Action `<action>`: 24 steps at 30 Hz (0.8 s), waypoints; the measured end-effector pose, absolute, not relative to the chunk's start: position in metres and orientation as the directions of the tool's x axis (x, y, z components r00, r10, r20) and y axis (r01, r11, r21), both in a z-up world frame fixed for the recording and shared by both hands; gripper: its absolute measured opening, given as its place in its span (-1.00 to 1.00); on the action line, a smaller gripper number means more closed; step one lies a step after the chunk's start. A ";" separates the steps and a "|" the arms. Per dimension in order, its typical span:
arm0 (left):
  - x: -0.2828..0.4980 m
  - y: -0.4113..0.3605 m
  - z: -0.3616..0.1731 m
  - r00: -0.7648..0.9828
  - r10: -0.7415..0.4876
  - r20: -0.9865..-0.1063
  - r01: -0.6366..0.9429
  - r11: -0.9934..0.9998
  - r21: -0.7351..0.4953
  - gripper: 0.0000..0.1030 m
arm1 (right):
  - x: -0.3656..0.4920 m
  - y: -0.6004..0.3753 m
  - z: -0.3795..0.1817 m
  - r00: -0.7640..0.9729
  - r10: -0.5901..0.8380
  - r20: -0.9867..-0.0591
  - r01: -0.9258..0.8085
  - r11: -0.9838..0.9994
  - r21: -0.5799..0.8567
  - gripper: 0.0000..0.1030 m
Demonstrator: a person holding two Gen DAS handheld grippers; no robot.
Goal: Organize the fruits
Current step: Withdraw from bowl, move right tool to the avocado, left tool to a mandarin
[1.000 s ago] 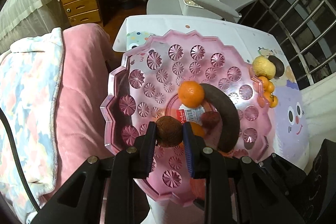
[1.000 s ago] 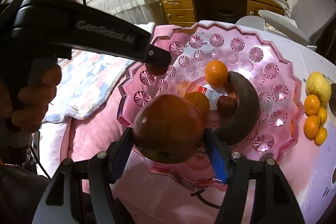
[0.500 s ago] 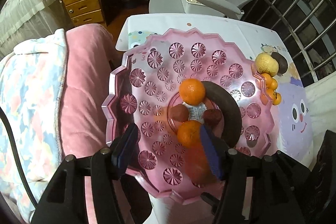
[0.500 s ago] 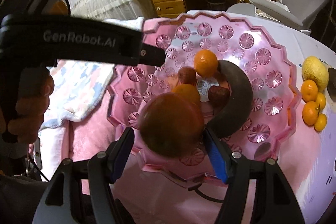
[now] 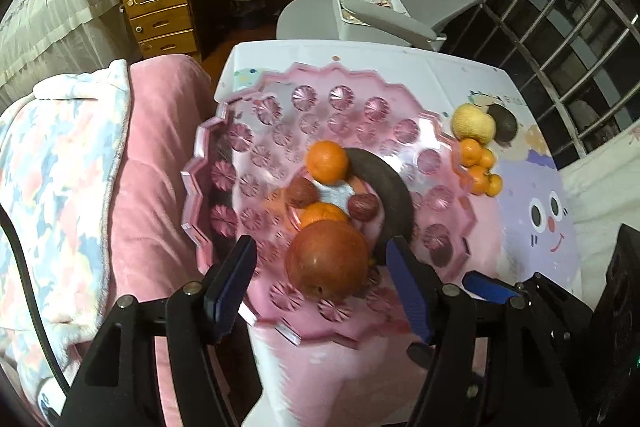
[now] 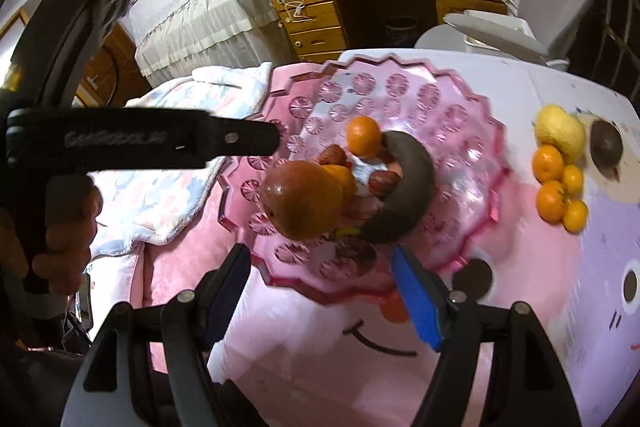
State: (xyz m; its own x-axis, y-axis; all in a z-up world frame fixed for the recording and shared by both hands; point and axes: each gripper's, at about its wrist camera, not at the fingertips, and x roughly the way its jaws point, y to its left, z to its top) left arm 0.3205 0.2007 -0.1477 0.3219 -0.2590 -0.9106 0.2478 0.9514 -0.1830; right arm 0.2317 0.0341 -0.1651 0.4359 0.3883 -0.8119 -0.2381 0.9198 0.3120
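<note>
A: Where does the fruit stand?

B: Most of it sits in the pink tray [image 5: 208, 183] — a big reddish apple [image 5: 327, 259] near the front rim, two oranges, one toward the back [image 5: 327, 162] and one tucked behind the apple [image 5: 322, 213], two small dark-red fruits either side of a label, and a blackened banana [image 5: 386, 191] curving round them.

A: And the tools?

B: The left gripper [image 5: 320, 283] has its jaws wide apart with nothing between them; the apple lies on the tray in the gap. The right gripper [image 6: 322, 281] is likewise spread and empty, hovering over the tray's near edge.

A: So which step is this?

B: A placing step looks just finished, I'd say. What remains lies on the cloth well right of the tray — a yellow pear [image 6: 560, 133], a cluster of small mandarins [image 6: 558, 183] just beside it, and a dark round fruit [image 6: 606, 145].

A: Next move?

B: Probably the right gripper swings over to that group and closes on one piece — gently, since the mandarins touch each other.
</note>
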 end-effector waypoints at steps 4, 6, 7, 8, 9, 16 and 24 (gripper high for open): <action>0.298 0.183 -0.144 0.300 -0.269 -0.915 0.264 0.945 -0.191 0.29 | 0.217 0.005 -0.167 0.426 0.390 -0.816 -0.185 0.921 0.344 0.43; 0.288 0.174 -0.142 0.287 -0.274 -0.918 0.274 0.942 -0.195 0.30 | 0.210 -0.012 -0.170 0.416 0.389 -0.822 -0.150 0.921 0.360 0.43; 0.282 0.169 -0.142 0.278 -0.276 -0.920 0.277 0.940 -0.198 0.30 | 0.205 -0.023 -0.171 0.411 0.384 -0.827 -0.127 0.922 0.365 0.43; 0.277 0.164 -0.142 0.272 -0.279 -0.921 0.278 0.939 -0.202 0.32 | 0.201 -0.032 -0.173 0.408 0.376 -0.832 -0.106 0.925 0.366 0.43; 0.273 0.158 -0.142 0.262 -0.283 -0.923 0.279 0.937 -0.209 0.33 | 0.197 -0.040 -0.174 0.406 0.371 -0.835 -0.090 0.926 0.367 0.43; 0.247 0.113 -0.150 0.204 -0.294 -0.934 0.272 0.933 -0.235 0.35 | 0.179 -0.111 -0.184 0.386 0.362 -0.848 0.039 0.913 0.407 0.43; 0.236 0.070 -0.162 0.188 -0.282 -0.941 0.202 0.949 -0.244 0.37 | 0.184 -0.178 -0.190 0.349 0.386 -0.854 0.085 0.894 0.439 0.43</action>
State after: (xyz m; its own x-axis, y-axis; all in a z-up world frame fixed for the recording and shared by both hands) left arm 0.2355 0.0699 -0.1623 0.1885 -0.2819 -0.9407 0.2019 0.9486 -0.2438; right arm 0.1835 -0.1777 -0.1896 0.3493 0.3859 -0.8539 0.0850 0.8944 0.4390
